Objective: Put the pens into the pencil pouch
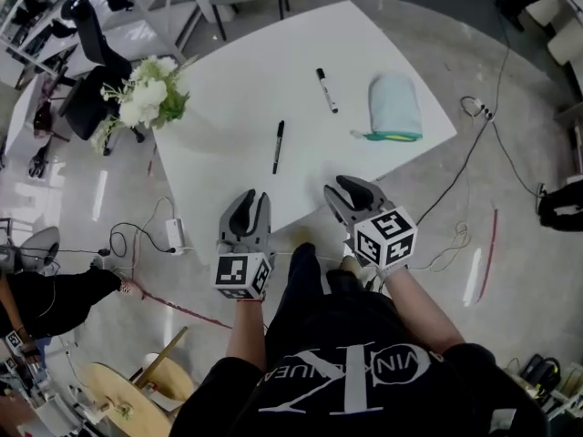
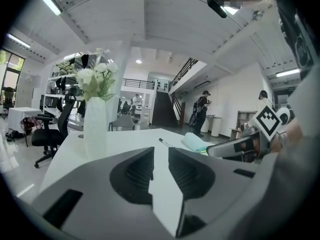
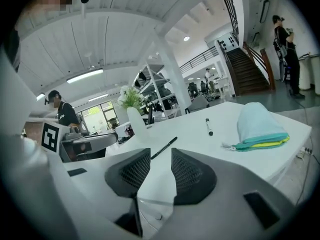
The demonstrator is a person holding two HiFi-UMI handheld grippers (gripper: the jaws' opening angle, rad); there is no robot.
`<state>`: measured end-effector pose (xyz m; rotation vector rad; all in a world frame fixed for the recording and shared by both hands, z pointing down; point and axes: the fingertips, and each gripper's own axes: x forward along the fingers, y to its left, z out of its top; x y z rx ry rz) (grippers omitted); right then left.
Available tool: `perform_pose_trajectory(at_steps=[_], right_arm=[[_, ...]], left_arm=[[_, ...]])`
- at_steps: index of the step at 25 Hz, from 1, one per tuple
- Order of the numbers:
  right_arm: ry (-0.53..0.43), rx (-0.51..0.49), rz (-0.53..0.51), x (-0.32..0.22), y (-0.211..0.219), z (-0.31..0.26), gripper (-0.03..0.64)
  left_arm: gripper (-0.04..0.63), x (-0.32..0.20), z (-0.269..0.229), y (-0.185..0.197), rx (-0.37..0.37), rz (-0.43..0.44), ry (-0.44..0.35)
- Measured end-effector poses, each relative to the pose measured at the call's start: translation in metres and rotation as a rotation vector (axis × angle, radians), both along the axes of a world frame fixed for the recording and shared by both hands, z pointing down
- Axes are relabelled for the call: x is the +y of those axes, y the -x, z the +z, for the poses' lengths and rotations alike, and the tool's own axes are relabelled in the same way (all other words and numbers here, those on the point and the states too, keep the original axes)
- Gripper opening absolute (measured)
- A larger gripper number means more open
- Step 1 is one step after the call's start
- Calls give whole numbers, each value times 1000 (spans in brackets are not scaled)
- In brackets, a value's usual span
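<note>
A black pen (image 1: 278, 147) lies mid-table, and a white marker pen with a black cap (image 1: 326, 90) lies farther back. The light teal pencil pouch (image 1: 394, 106) rests at the table's right, its zipper edge toward me. My left gripper (image 1: 250, 198) hovers at the near table edge, jaws slightly apart with nothing between them. My right gripper (image 1: 350, 189) is beside it at the same edge, open and empty. The right gripper view shows the black pen (image 3: 164, 147), the marker (image 3: 209, 127) and the pouch (image 3: 257, 126) ahead of the jaws. In the left gripper view I see the marker (image 2: 165, 142) and pouch (image 2: 195, 143).
A white vase of flowers (image 1: 150, 94) stands on the table's left corner. A black office chair (image 1: 91, 71) is beyond it. Cables and a power strip (image 1: 173, 235) lie on the floor around the table. People stand in the background by the stairs (image 2: 200, 114).
</note>
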<state>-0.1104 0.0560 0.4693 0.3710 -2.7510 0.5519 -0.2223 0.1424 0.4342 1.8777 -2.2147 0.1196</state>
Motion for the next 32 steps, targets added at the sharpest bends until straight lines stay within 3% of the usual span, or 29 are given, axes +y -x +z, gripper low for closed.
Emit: perform_pose_trajectory(at_steps=[8, 15, 19, 25, 28, 32], right_arm=[[36, 98, -26, -2, 72, 21, 138], [79, 267, -53, 2, 129, 52, 150], [96, 378, -33, -1, 147, 74, 197], [31, 522, -8, -8, 156, 96, 215], [-40, 569, -31, -9, 154, 102, 168], [-56, 583, -34, -14, 148, 103, 96]], left_arm=[[77, -13, 4, 58, -3, -2, 8], [77, -21, 10, 91, 18, 21, 10], [77, -27, 12, 101, 36, 46, 5], [77, -33, 18, 109, 58, 79, 4], [77, -36, 22, 112, 70, 88, 3], [77, -41, 21, 112, 76, 102, -4]])
